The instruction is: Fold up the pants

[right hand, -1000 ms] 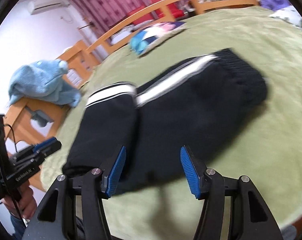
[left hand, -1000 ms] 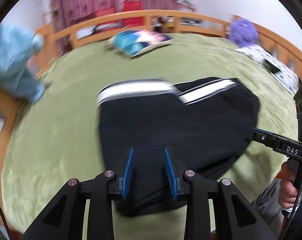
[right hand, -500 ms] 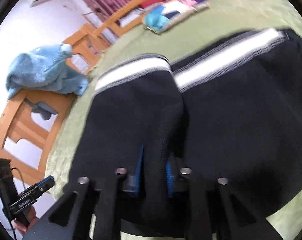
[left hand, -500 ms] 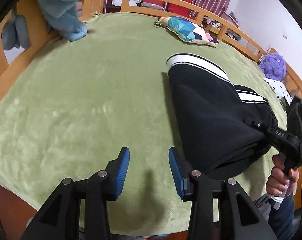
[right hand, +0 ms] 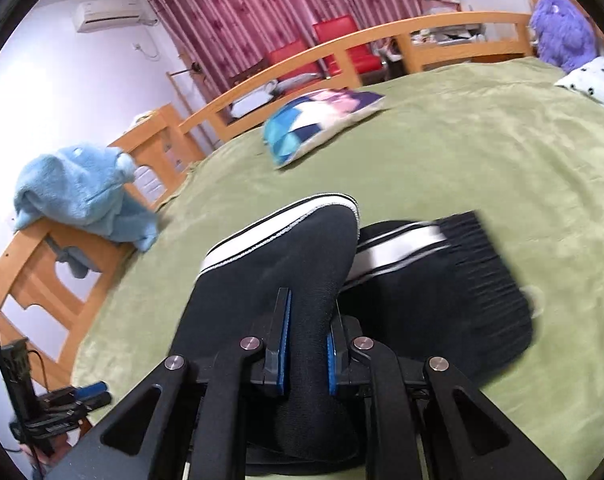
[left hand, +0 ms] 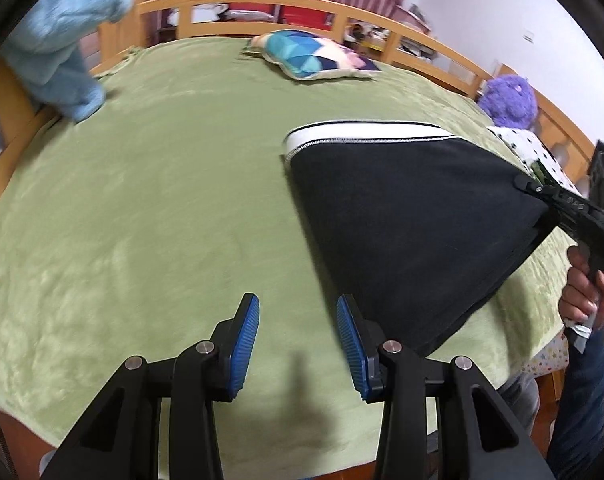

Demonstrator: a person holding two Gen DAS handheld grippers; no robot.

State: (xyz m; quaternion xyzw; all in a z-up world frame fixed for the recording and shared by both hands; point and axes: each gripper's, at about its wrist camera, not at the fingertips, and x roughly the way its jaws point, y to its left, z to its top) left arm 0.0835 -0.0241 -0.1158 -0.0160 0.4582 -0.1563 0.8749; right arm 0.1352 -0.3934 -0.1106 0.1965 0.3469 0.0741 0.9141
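Observation:
Black pants [left hand: 413,216] with white side stripes lie folded on the green blanket, at the right in the left wrist view. My right gripper [right hand: 306,320] is shut on a fold of the pants [right hand: 286,280] and lifts that part off the bed; it also shows in the left wrist view [left hand: 529,188], pinching the pants' right edge. My left gripper [left hand: 298,316] is open and empty, low over bare blanket just left of the pants. It shows small at the lower left of the right wrist view [right hand: 86,394].
A green blanket [left hand: 150,208] covers the bed inside a wooden rail [left hand: 262,0]. A patterned pillow [left hand: 313,54] lies far back. A blue plush [left hand: 58,52] hangs at the far left, a purple plush [left hand: 509,98] and a dotted pillow [right hand: 593,80] at the far right.
The right gripper closed on a fold of the pants and lifted it. The left gripper drew away to the left, off the pants, and stayed open.

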